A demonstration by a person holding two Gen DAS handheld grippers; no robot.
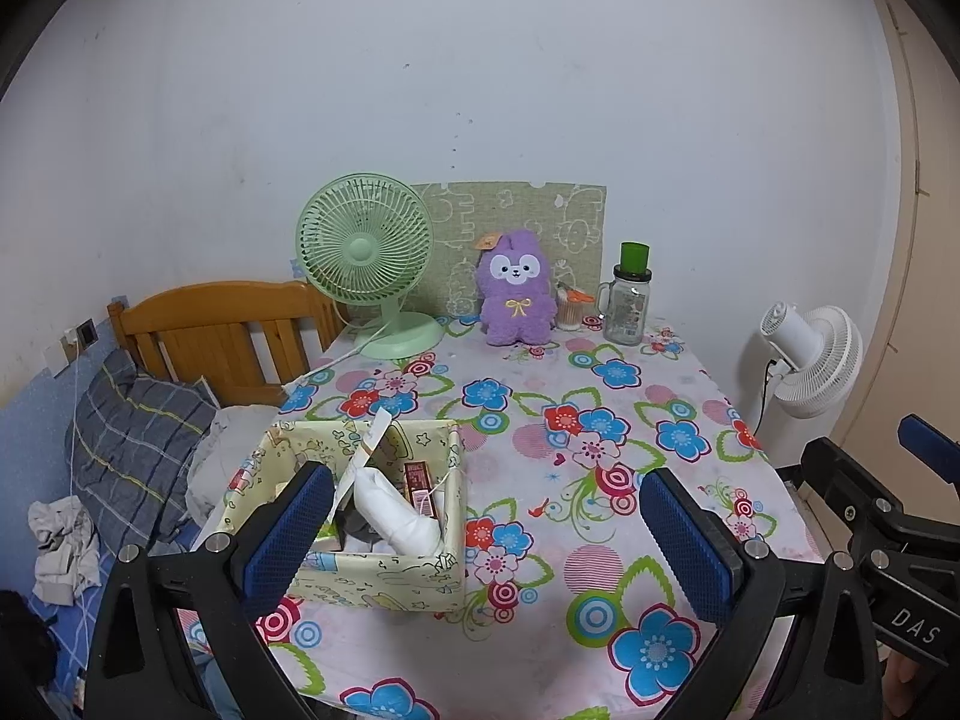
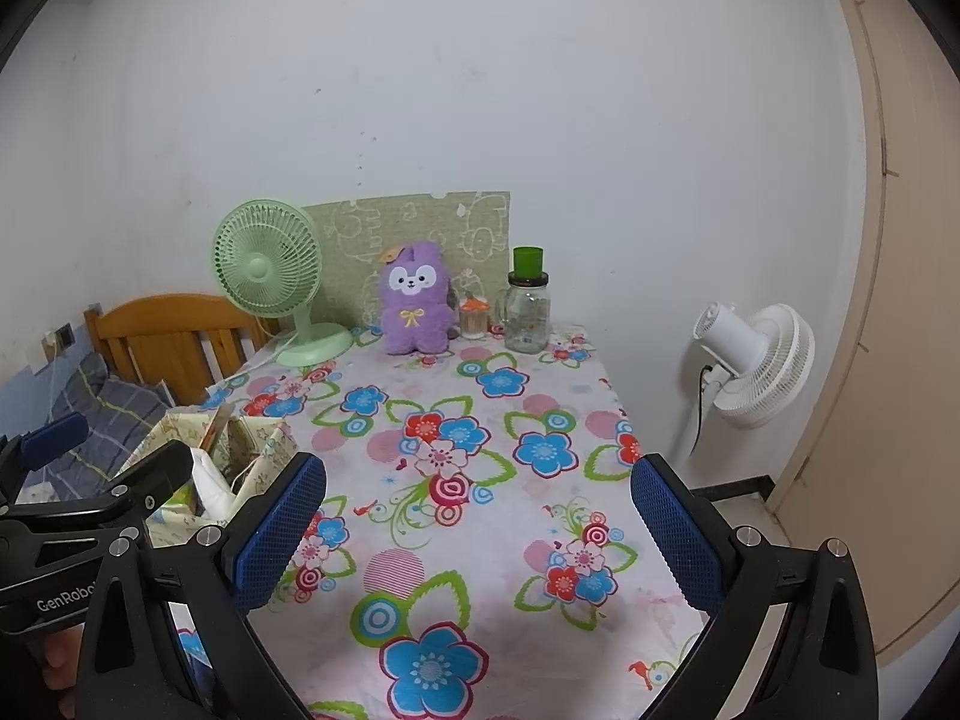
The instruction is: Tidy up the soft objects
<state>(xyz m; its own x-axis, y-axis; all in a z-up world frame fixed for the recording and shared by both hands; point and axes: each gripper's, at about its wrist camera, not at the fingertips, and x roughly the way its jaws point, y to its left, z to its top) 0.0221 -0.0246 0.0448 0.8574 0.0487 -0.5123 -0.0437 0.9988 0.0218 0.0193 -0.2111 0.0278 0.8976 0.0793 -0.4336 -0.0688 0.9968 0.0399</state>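
Note:
A purple plush rabbit (image 1: 516, 291) sits upright at the far edge of the flowered table (image 1: 600, 480), against a green patterned board; it also shows in the right wrist view (image 2: 417, 300). A pale yellow fabric box (image 1: 372, 516) stands at the table's near left and holds a white soft item (image 1: 396, 510) and small packets. The box shows at the left of the right wrist view (image 2: 240, 450). My left gripper (image 1: 486, 534) is open and empty, above the table's near edge, its left finger in front of the box. My right gripper (image 2: 477, 522) is open and empty to the right of the box.
A green desk fan (image 1: 366, 264) stands far left, a glass jar with a green lid (image 1: 627, 300) and a small toothpick holder (image 1: 570, 309) far right. A white floor fan (image 1: 810, 354) stands right of the table. A bed with wooden headboard (image 1: 222, 336) is left.

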